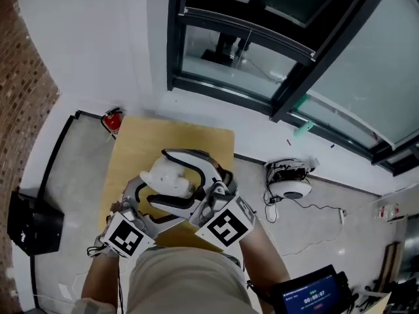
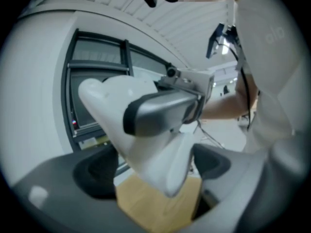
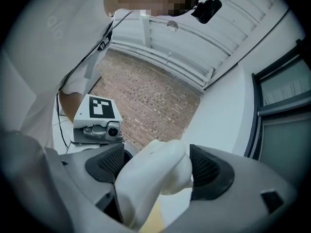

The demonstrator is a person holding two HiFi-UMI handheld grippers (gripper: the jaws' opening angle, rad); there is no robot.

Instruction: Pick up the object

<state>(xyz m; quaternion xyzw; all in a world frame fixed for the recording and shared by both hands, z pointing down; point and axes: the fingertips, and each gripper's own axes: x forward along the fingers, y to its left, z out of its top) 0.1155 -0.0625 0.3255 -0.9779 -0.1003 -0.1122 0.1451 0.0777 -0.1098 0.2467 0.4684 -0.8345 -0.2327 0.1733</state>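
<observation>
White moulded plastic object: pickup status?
Done: the white moulded plastic object looks lifted off the light wooden table. In hand: the right gripper clamps it; the left gripper seems to as well. Left: nothing visible beyond holding it.

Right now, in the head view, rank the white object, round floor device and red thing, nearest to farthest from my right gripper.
1. white object, in the right gripper's jaws.
2. round floor device, to the right.
3. red thing, beside the table's far-left corner.

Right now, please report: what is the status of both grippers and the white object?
Left gripper shut on white object. Right gripper shut on it too. Object held up over wooden table. No obstacle seen.
</observation>
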